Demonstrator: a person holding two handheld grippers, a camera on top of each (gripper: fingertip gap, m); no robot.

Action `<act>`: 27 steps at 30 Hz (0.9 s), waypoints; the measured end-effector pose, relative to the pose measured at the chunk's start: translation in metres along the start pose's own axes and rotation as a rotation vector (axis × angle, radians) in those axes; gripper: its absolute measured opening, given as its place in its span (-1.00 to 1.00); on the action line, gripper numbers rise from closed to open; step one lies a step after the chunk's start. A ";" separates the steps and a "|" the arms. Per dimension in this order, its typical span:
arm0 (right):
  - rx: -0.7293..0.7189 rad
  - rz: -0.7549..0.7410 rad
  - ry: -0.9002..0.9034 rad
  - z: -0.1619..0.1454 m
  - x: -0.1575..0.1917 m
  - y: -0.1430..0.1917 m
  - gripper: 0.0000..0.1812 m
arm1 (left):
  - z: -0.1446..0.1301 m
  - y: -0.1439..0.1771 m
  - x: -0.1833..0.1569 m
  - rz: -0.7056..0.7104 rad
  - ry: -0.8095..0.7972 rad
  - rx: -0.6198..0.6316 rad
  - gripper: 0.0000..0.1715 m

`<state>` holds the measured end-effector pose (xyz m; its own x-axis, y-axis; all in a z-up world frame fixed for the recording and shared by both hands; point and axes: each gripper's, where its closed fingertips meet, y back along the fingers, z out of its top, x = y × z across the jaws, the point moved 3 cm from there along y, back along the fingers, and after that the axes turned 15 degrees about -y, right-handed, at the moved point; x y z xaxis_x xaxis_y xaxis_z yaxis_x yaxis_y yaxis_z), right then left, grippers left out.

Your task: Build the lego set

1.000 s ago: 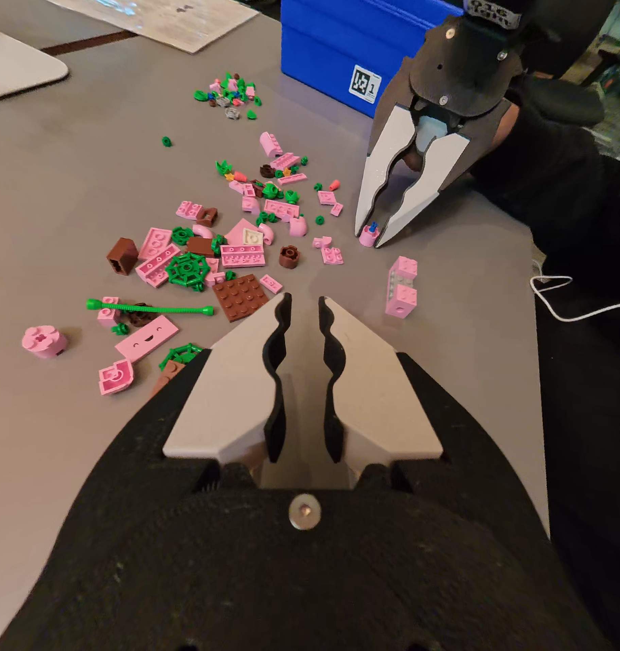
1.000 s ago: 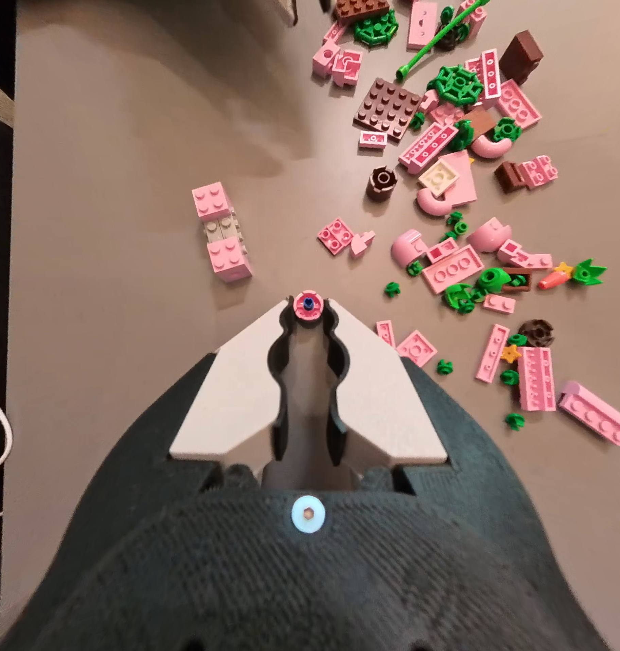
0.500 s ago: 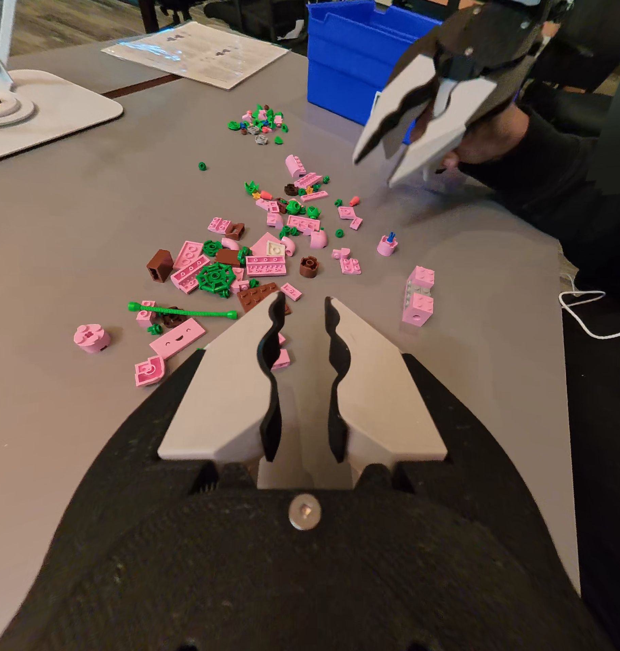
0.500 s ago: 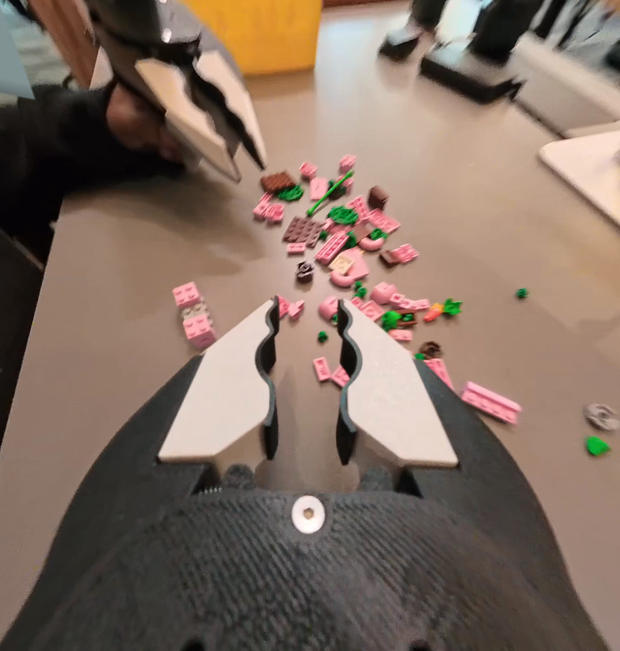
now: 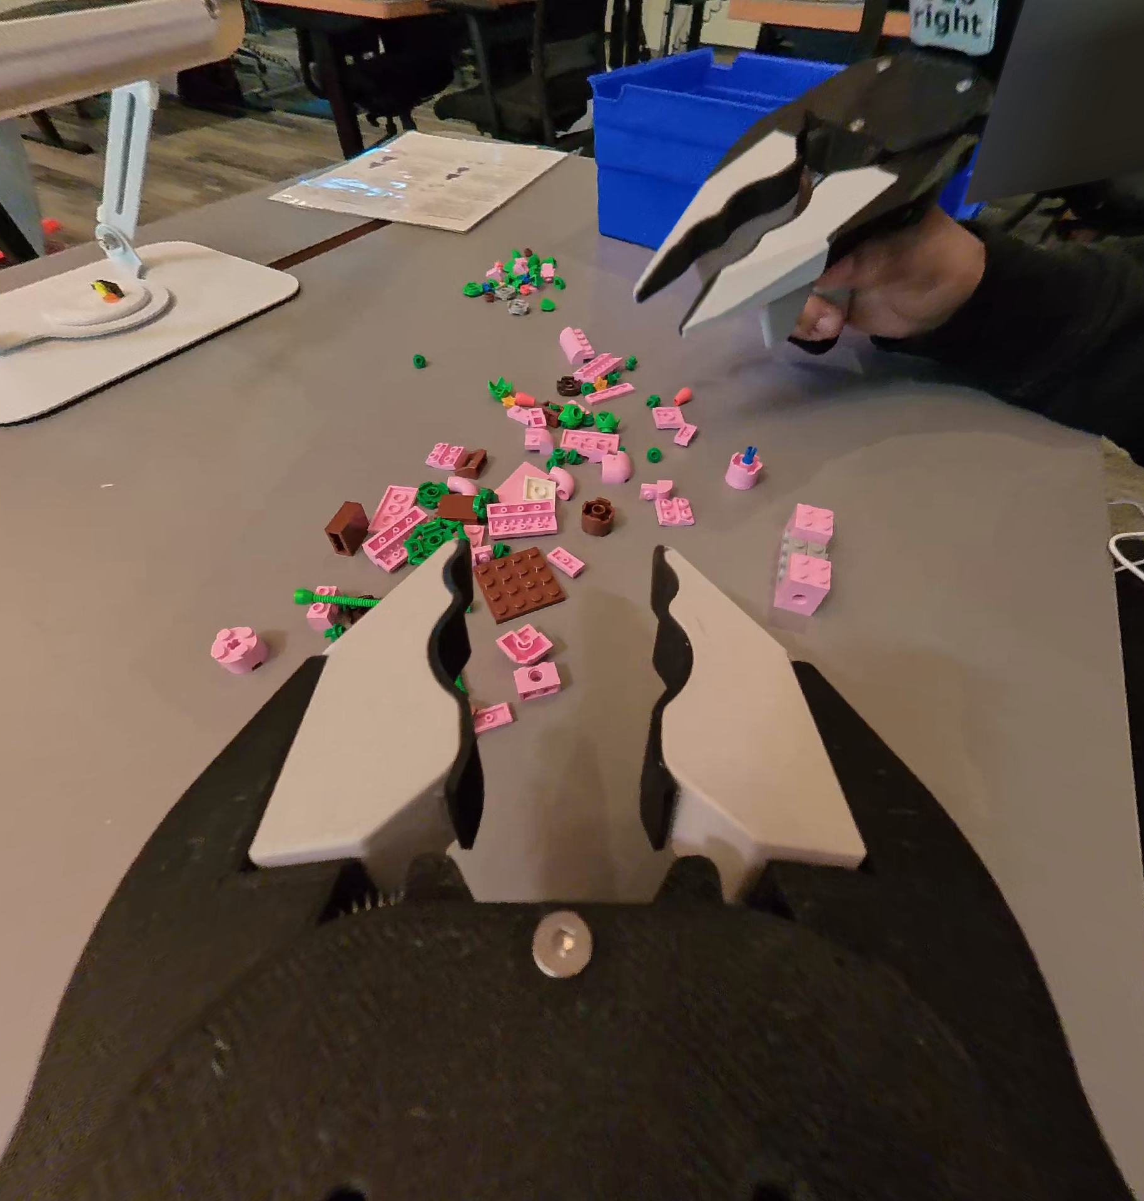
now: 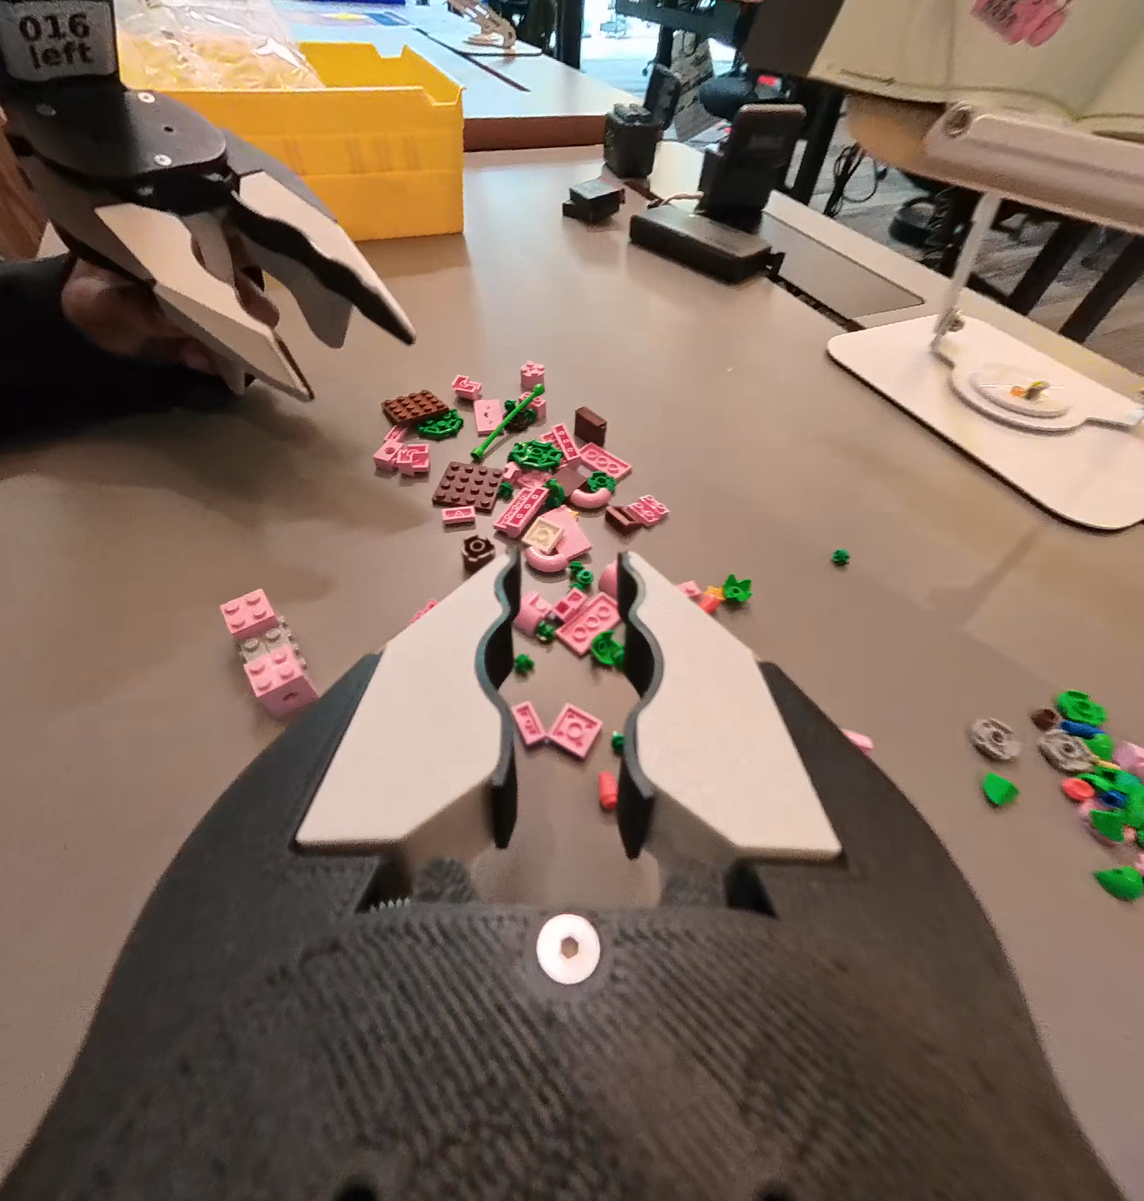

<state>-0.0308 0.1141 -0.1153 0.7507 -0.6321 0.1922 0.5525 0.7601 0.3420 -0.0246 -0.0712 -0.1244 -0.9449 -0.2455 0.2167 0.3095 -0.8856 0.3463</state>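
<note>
Pink, green, brown lego pieces scattered mid-frame on grey counter, likely spread for sorting. Pink-grey stack set apart, right-centre. Left tool wide, empty; right tool narrowly parted, empty, both raised above pile.

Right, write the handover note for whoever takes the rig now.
Left claw: open, empty, above the near edge of the brick pile.
Right claw: open, empty, held over the pile.
Done: one small pink-grey-pink stack lies on the table, apart from the pile. A pink round piece with a blue pin stands alone near it.
Left: nearly everything. Brown plate, green parts and pink bricks lie loose; a second small heap sits by the blue bin.
</note>
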 end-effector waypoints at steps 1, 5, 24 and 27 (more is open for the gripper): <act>0.009 0.006 0.002 -0.002 0.002 -0.002 -0.69 | 0.000 0.000 0.000 0.000 0.003 -0.003 -0.36; 0.029 -0.007 0.034 -0.007 0.004 -0.008 -0.70 | -0.001 -0.001 0.000 0.002 -0.002 0.006 -0.36; -0.011 -0.066 0.075 -0.001 -0.003 -0.004 -0.70 | -0.003 -0.004 -0.001 0.012 -0.019 0.036 -0.37; -0.016 -0.068 0.078 -0.001 -0.003 -0.005 -0.70 | -0.003 -0.004 0.000 0.021 -0.023 0.036 -0.37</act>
<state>-0.0350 0.1125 -0.1187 0.7366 -0.6694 0.0966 0.6085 0.7183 0.3374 -0.0259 -0.0691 -0.1284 -0.9357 -0.2541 0.2446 0.3329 -0.8655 0.3743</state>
